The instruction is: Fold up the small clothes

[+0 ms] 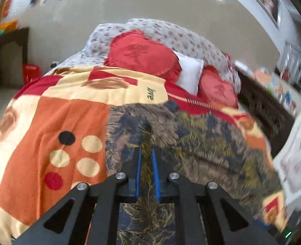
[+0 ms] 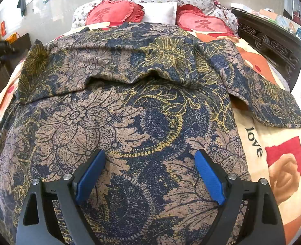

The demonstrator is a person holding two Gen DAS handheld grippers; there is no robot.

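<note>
Garment: A brown, blue and yellow flowered cloth garment (image 2: pixel 113 110) lay spread flat on the bed, filling most of the right wrist view.
Fold: Its far part lay doubled back over the rest, making a soft ridge toward 12 o'clock.
Sleeve: One sleeve stuck out flat toward 3 o'clock, over the word "love".
Left gripper: The left gripper (image 1: pixel 146 153) was squeezed almost closed, with a pinch of the flowered cloth caught between its blue pads (image 1: pixel 138 169).
Left gripper place: It sat at 6 o'clock in its own view, at the near left side of the garment.
Right gripper: The right gripper (image 2: pixel 149 155) was spread wide and held nothing.
Right gripper place: It was just above the near part of the garment; I cannot tell if its tips touched the cloth.
Blanket: An orange, red and cream patchwork blanket (image 1: pixel 48 118) with big dots covered the bed under the garment.
Pillows: Two red heart-shaped frilly pillows (image 2: pixel 113 13) and a small white square pillow (image 2: pixel 160 12) lay at 12 o'clock, past the garment.
Picture: The left wrist view was blurry.
</note>
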